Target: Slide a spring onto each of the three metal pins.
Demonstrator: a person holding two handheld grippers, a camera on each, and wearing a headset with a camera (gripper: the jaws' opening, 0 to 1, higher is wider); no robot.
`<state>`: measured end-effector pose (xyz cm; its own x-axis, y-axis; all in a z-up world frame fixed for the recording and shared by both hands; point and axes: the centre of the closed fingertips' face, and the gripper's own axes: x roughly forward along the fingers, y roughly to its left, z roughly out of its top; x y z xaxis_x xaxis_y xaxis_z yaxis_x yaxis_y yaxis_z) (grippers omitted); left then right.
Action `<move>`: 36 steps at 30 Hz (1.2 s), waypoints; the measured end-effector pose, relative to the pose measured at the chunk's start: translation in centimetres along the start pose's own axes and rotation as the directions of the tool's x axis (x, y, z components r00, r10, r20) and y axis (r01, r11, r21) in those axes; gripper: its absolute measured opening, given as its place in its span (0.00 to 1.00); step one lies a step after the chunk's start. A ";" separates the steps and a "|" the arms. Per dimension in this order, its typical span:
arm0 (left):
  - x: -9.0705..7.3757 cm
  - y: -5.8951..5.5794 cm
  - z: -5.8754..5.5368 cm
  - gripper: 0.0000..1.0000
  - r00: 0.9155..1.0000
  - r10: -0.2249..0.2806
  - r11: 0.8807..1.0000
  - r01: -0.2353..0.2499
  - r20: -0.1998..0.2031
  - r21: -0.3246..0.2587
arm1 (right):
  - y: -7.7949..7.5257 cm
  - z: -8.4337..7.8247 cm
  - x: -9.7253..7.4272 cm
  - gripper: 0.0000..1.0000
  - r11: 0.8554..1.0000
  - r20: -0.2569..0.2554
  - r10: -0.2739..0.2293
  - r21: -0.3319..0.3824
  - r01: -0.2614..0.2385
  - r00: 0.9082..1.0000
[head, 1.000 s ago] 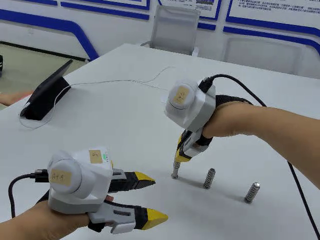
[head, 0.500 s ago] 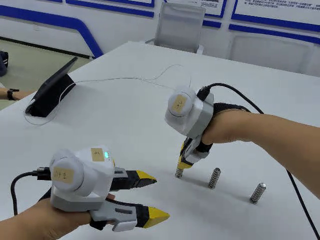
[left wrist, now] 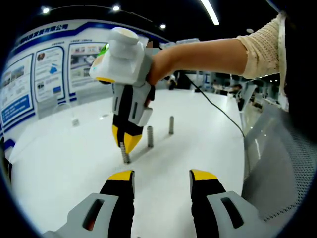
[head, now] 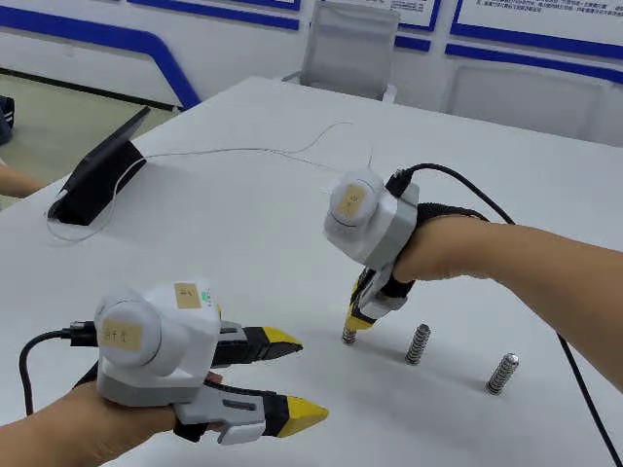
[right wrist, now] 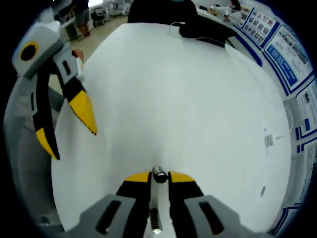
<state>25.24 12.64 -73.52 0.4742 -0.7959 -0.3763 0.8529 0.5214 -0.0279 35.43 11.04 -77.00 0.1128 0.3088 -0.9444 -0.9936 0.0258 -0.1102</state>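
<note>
We judge this the last step: our right tongs (head: 355,322) pinch shut on the third spring (head: 348,337). The middle pin (head: 417,343) and far pin (head: 501,373), right of that spring, carry theirs. Left tongs (head: 308,379), left of it, gape empty. Next: ease open, lift straight up.

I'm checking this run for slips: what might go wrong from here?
The right claw pinches the first pin, upright on the table; pulling away askew may topple it. The neighbouring pin, wearing its spring, stands close, so a sideways swing might knock it.
</note>
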 end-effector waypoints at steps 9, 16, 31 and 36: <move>0.1 0.3 0.2 0.46 1.000 0.005 1.000 -0.005 0.001 0.001 | 0.0 -0.2 -1.7 0.20 1.000 0.051 -0.029 0.013 0.028 0.998; 0.2 0.8 0.4 0.47 1.000 0.016 1.000 -0.016 0.008 -0.007 | 0.1 -1.2 -3.1 0.23 0.998 0.094 -0.054 0.037 0.050 0.994; 0.0 1.8 0.8 0.49 0.999 0.051 0.999 -0.051 0.012 -0.017 | 0.6 -3.9 -6.4 0.31 0.985 0.215 -0.125 0.146 0.095 0.969; 0.1 2.1 0.9 0.50 0.998 0.058 0.998 -0.058 0.013 -0.022 | 0.9 -5.4 -7.3 0.33 0.976 0.240 -0.155 0.188 0.111 0.958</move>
<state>27.25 13.36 -72.83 0.5260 -0.7678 -0.3657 0.8189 0.5733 -0.0259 33.75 3.71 -71.89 0.2597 0.5202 -0.8136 -0.9589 0.2384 -0.1536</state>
